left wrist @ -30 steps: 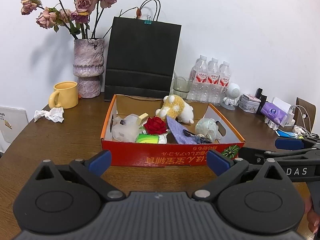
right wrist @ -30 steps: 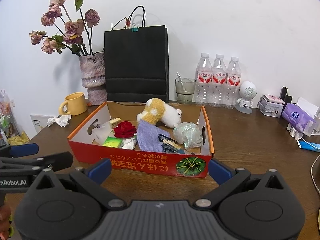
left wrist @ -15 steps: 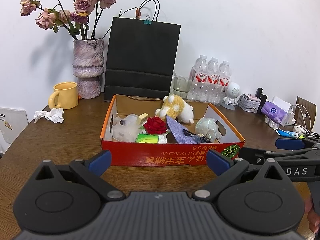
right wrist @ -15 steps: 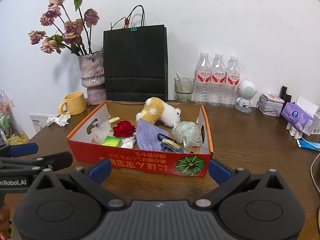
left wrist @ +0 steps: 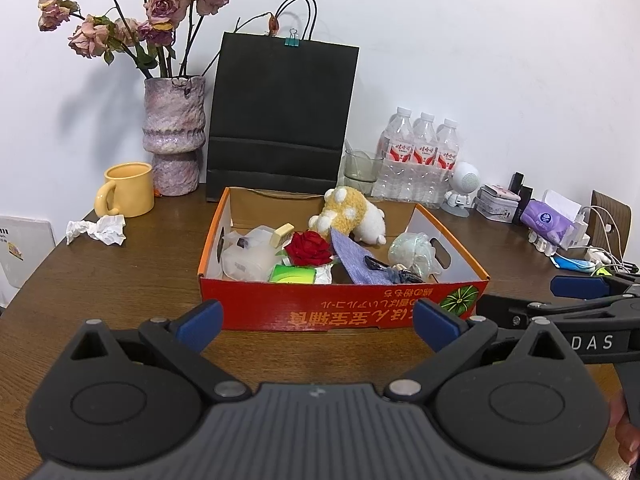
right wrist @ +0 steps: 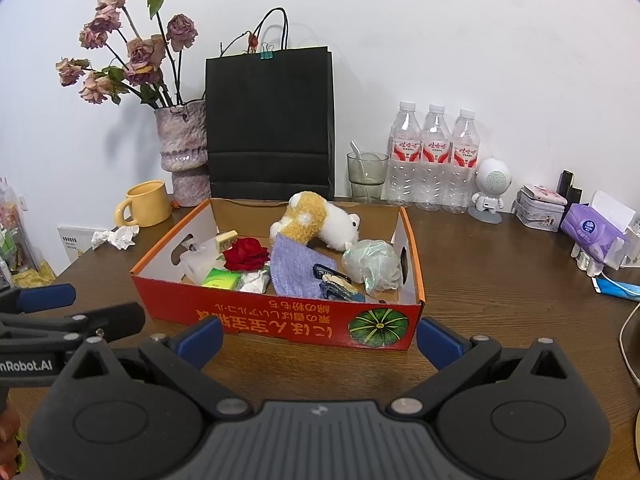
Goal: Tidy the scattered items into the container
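From the left wrist view, my left gripper (left wrist: 316, 320) hangs low over the near table edge, level, aimed at the box (left wrist: 340, 308), its blue fingers (left wrist: 200, 320) spread wide with nothing between them. The box sits just beyond the tips, and it already holds the plush (left wrist: 352, 216), the rose (left wrist: 310, 248), the cloth (left wrist: 356, 260), the white bag (left wrist: 250, 256) and the mesh puff (left wrist: 412, 252). The one loose thing I can pick out is the crumpled tissue (left wrist: 98, 230), far left on the table (left wrist: 132, 280), beside the mug (left wrist: 128, 194). I judge the risk here is a reach for that tissue: a sweep left passes close to the mug, and a knock could tip it. The right gripper (left wrist: 520, 300) pokes in from the right, near my right finger, so a careless sideways move could make the two tools collide.

From the right wrist view, my right gripper (right wrist: 320, 338) sits level too, released and empty, the box's near wall right ahead between the tips. Pushing forward from this pose would shove the light box back toward the black bag (right wrist: 272, 120) and the glass (right wrist: 366, 176). The left gripper (right wrist: 60, 312) lies at the left edge, just beside mine. To the far right a cable (right wrist: 628, 344) trails on the table; drifting that way could snag it.
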